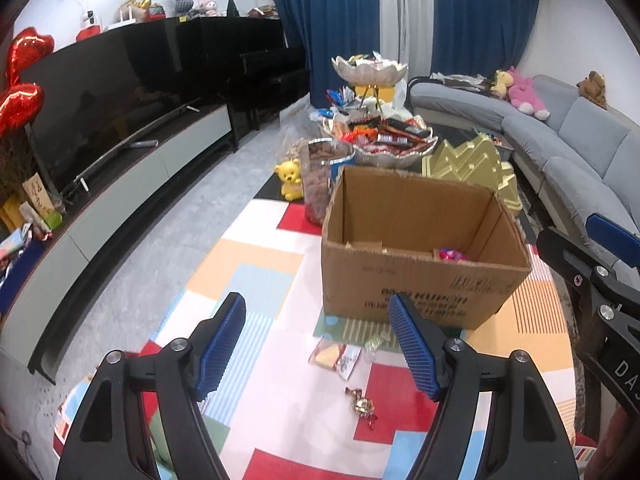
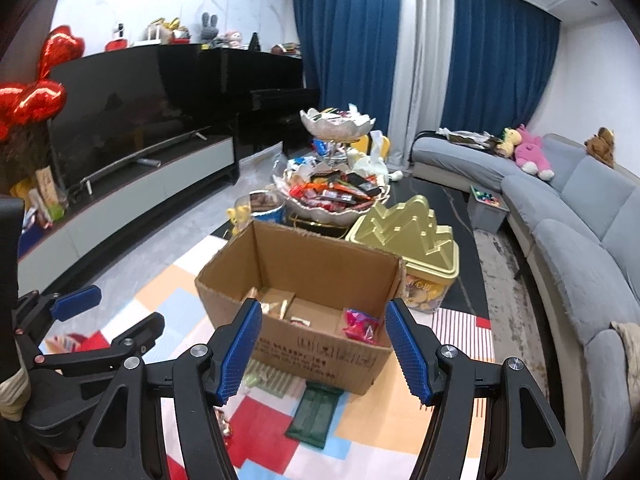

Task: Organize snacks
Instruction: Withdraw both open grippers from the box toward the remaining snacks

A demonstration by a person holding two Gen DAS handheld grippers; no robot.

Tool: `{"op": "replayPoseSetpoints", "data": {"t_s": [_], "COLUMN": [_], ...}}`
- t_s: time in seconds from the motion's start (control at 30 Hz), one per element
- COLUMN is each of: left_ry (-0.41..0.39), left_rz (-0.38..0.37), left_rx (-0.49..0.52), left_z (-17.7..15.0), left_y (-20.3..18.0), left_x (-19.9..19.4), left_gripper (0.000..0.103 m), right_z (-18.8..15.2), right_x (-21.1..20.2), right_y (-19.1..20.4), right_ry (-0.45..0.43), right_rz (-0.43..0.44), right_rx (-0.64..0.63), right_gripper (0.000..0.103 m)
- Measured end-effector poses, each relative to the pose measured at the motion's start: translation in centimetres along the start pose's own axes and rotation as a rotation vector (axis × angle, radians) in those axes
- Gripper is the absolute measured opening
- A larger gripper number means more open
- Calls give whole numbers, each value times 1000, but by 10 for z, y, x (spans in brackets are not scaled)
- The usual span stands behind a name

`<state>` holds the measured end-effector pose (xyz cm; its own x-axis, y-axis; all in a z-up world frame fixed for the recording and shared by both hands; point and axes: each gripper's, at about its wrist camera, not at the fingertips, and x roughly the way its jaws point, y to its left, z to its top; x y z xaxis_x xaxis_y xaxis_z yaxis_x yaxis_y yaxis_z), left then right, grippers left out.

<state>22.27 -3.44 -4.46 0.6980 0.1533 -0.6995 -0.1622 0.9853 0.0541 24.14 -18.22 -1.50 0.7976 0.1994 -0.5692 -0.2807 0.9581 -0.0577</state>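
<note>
An open cardboard box (image 1: 424, 276) stands on the colourful mat, with a pink snack packet (image 1: 452, 255) inside. It also shows in the right wrist view (image 2: 320, 354), holding the pink packet (image 2: 360, 325) and gold packets (image 2: 276, 307). On the mat lie a yellow-and-white packet (image 1: 335, 357), a clear wrapped candy (image 1: 374, 345), a gold wrapped candy (image 1: 363, 404) and a dark green packet (image 2: 316, 414). My left gripper (image 1: 318, 350) is open and empty above the loose snacks. My right gripper (image 2: 322, 346) is open and empty in front of the box.
A tiered bowl of snacks (image 1: 390, 136), a jar of nuts (image 1: 320, 184) and a gold tin (image 2: 416, 240) stand behind the box. A TV stand (image 1: 120, 184) runs along the left, a grey sofa (image 2: 560, 216) along the right. The right gripper's body (image 1: 600, 292) is at the right edge.
</note>
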Motion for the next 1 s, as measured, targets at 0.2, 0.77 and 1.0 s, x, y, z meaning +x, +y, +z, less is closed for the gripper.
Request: {"op": "replayPoseSetpoints", "data": {"t_s": [0.2,0.77,1.0], "left_ry": [44,99,138], "left_rz": [7,32,29], "left_rx": [-15,-168,-209], "left_z": [-17,-68,-87], "left_y": [-4,0,-6], "left_x": [11,34,48], "left_gripper": [74,80,80], "right_z": [-15,-52,-64], "right_x": [8,48,72], "right_y": [2,13,14], "right_ry": [19,77,106], "right_rz": [34,168,231], "right_rx": [-29,-157,-207], "right_gripper": [65,65,65]}}
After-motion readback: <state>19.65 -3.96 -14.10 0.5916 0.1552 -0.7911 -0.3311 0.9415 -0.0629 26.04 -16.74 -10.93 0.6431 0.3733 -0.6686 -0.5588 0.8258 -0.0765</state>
